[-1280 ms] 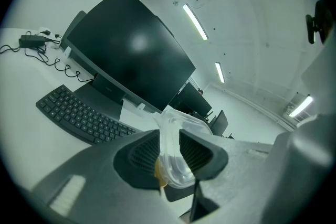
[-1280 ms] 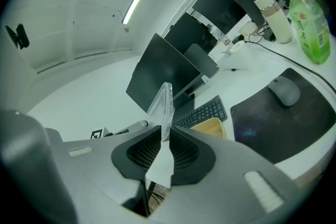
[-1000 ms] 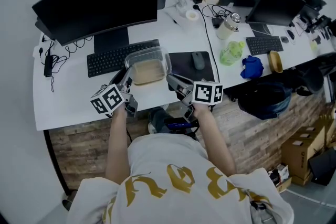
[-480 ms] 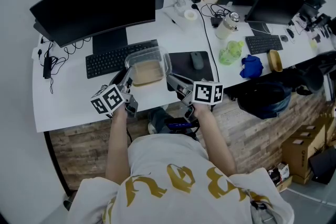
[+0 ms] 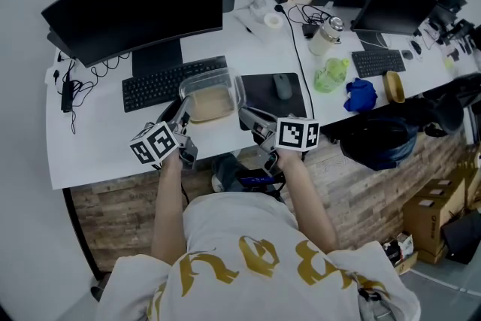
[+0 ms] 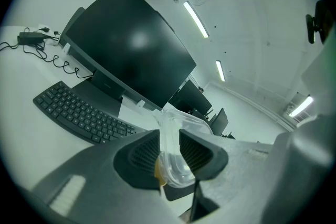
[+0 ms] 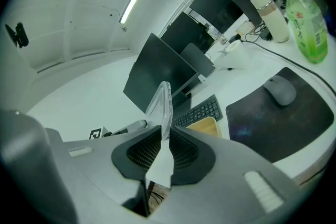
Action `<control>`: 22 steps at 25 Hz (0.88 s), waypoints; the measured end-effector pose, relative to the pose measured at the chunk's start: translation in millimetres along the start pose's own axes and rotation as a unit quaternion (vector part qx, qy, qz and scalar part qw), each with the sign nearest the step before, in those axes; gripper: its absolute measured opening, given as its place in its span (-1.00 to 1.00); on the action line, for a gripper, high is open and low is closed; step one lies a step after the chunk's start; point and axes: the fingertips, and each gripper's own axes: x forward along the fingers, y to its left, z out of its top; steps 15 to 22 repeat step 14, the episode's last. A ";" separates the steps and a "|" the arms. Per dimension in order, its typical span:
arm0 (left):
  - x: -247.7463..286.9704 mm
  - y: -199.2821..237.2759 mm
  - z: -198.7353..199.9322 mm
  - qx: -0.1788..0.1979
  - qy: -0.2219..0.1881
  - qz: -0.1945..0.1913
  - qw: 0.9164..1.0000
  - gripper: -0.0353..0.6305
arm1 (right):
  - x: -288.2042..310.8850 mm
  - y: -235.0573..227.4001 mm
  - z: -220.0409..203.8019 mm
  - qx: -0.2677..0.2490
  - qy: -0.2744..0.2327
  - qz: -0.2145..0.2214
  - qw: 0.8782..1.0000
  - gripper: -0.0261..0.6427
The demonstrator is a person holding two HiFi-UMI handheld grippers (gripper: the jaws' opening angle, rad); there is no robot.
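Note:
A clear plastic container (image 5: 210,95) with a tan block inside is held just above the white desk (image 5: 98,150), in front of the black keyboard (image 5: 161,83). My left gripper (image 5: 183,122) is shut on its left rim (image 6: 169,136), the clear plastic pinched between the dark pads. My right gripper (image 5: 246,121) is shut on the right rim (image 7: 164,107). In the right gripper view the tan block (image 7: 205,126) shows just beyond the jaws.
A large black monitor (image 5: 135,0) stands behind the keyboard. To the right lie a dark mouse pad (image 5: 274,94) with a grey mouse (image 5: 283,86), a green bottle (image 5: 328,76), a white flask (image 5: 323,38), cables and further monitors (image 5: 394,7). A brick-faced desk front (image 5: 128,199) lies below.
Both grippers keep their hold on the container. The views have shifted only very slightly; the container stays in about the same spot.

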 end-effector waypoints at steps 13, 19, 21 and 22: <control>-1.4 4.2 -1.2 -0.004 0.000 0.003 1.000 -0.57 | 3.2 -0.6 -2.1 0.001 0.004 0.001 1.000 -0.71; -1.5 4.3 -1.2 -0.004 0.000 0.003 1.000 -0.57 | 3.6 -0.6 -2.3 0.001 0.005 0.001 1.000 -0.71; -1.5 4.3 -1.2 -0.004 0.000 0.003 1.000 -0.57 | 3.6 -0.6 -2.3 0.001 0.005 0.001 1.000 -0.71; -1.5 4.3 -1.2 -0.004 0.000 0.003 1.000 -0.57 | 3.6 -0.6 -2.3 0.001 0.005 0.001 1.000 -0.71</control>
